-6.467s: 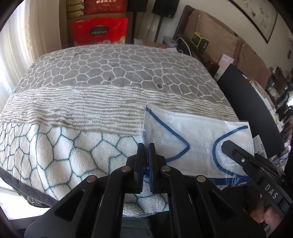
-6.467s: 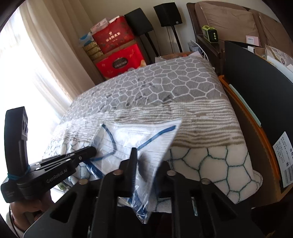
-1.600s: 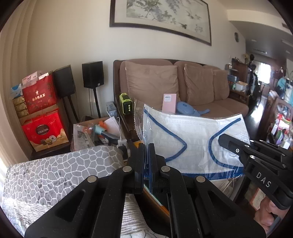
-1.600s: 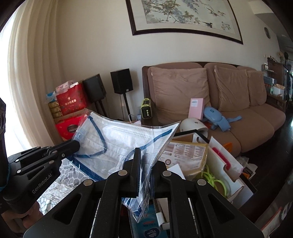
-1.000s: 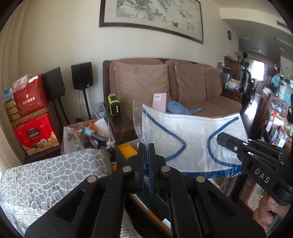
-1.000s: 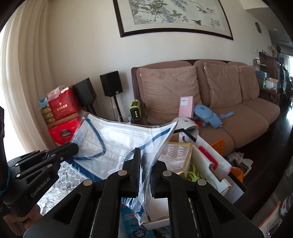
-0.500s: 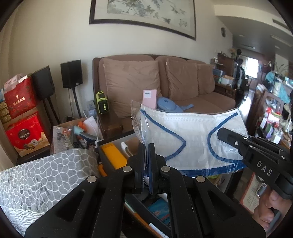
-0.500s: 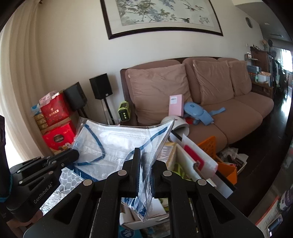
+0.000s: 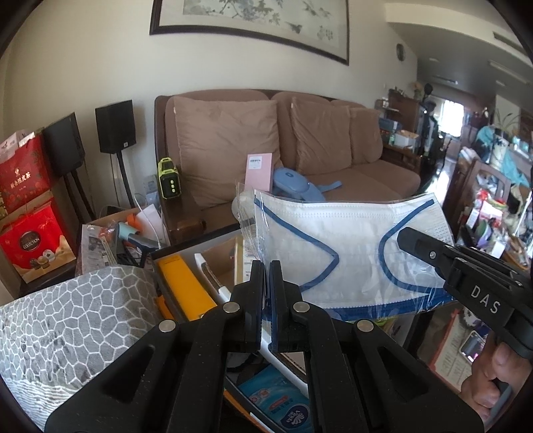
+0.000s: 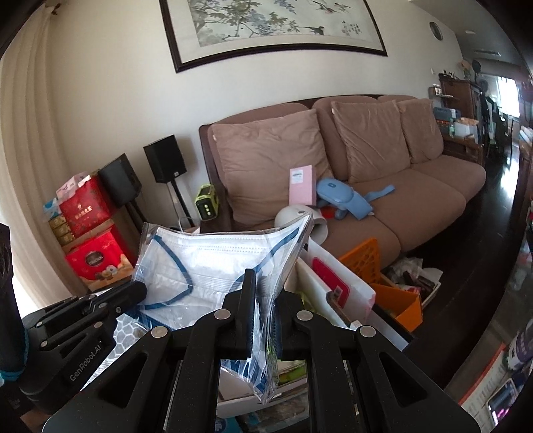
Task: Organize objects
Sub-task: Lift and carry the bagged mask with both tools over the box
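A white, blue-strapped face mask in its clear bag [image 9: 346,246] hangs stretched between my left tool [image 9: 265,293] and right tool [image 10: 263,299], both clamped on its lower corners.

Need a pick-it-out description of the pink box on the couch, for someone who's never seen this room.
Start at the long brown sofa under the framed painting. On its left seat, a flat pink box stands upright against the back cushion, just left of a blue padded device. It is the only pink thing there, with a small white label near its top.
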Motion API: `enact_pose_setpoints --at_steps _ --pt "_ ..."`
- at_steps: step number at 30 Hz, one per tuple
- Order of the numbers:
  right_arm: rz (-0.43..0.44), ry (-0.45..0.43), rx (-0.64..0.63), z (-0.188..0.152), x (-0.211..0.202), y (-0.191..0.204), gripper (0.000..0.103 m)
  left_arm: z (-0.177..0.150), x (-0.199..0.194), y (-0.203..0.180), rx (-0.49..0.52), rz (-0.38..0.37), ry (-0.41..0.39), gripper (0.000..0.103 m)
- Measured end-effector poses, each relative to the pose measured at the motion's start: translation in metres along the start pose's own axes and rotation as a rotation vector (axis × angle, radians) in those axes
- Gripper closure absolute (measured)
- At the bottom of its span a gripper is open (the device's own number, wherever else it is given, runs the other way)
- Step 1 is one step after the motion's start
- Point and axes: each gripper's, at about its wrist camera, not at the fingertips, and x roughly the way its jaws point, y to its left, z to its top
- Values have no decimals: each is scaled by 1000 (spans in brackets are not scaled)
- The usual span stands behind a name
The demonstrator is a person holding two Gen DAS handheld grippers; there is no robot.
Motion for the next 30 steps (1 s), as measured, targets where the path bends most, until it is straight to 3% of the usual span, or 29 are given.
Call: enact_pose_setpoints --at_steps 30 --pt "-41 114 66 -12 33 -34 95 -30 48 -9 -42 -40 111 100"
